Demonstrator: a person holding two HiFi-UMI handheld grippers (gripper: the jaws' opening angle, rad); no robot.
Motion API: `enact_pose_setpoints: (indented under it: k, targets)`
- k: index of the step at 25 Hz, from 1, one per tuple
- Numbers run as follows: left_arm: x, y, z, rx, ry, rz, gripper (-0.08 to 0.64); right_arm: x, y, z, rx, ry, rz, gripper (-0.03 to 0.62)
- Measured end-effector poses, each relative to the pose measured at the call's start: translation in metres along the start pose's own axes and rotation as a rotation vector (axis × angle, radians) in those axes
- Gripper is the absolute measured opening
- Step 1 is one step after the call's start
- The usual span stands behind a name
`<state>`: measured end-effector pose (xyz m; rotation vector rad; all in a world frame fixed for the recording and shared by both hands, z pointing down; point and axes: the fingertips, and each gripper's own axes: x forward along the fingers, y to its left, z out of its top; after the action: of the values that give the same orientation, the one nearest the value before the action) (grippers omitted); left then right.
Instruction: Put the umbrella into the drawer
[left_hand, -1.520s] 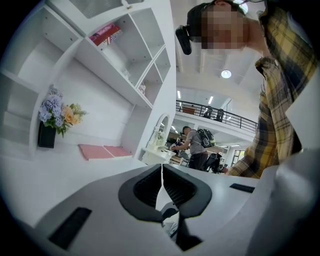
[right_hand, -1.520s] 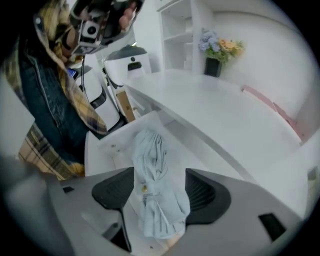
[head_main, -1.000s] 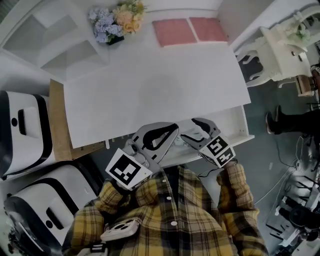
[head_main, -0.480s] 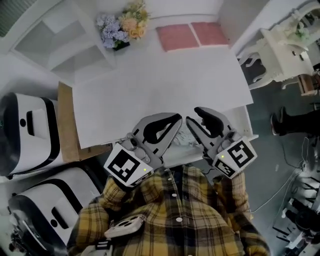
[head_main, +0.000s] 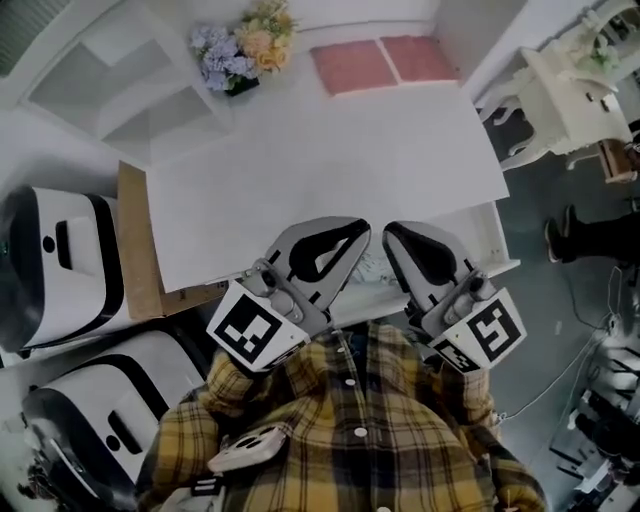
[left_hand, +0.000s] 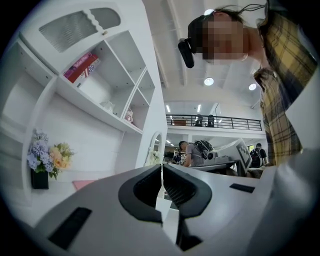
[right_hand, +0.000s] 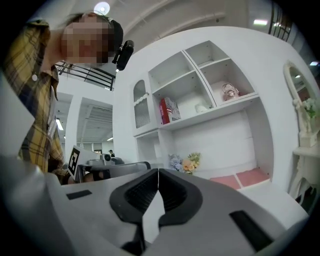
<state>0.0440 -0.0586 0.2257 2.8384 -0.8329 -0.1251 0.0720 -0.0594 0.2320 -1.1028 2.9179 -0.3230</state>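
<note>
Table (head_main: 330, 160), centre. Flowers (head_main: 238, 45) on its 11 o'clock corner. Two mats (head_main: 385, 60) side by side at its 1 o'clock edge. Shelf unit (head_main: 120, 90) at 10 o'clock, beside table. Drawer (head_main: 497, 262) at table's 5 o'clock edge.

The white drawer (head_main: 498, 262) stands pulled out under the desk's near edge. A pale patterned thing inside, perhaps the folded umbrella (head_main: 372, 268), is mostly hidden.
</note>
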Motion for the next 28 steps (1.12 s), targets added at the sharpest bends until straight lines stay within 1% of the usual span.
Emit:
enact_pose_setpoints:
  k: [7,10,14,22,28]
  targets:
    - [0.003,-0.001,-0.009,0.025,0.072,-0.047,0.026,-0.004,-0.012,-0.007,0.040,0.024,-0.004,0.017]
    - [0.003,-0.002,-0.011,0.001,0.077,-0.068,0.026,-0.003,-0.014,-0.011,0.046,0.040,-0.012,0.017]
    - [0.004,-0.001,-0.015,0.009,0.090,-0.088,0.026,0.000,-0.015,-0.017,0.055,0.050,-0.005,0.017]
    - [0.005,0.000,-0.018,-0.005,0.098,-0.090,0.026,0.000,-0.016,-0.017,0.061,0.045,-0.008,0.015]
    - [0.004,-0.001,-0.015,0.001,0.095,-0.098,0.026,0.001,-0.014,-0.017,0.052,0.052,-0.011,0.015]
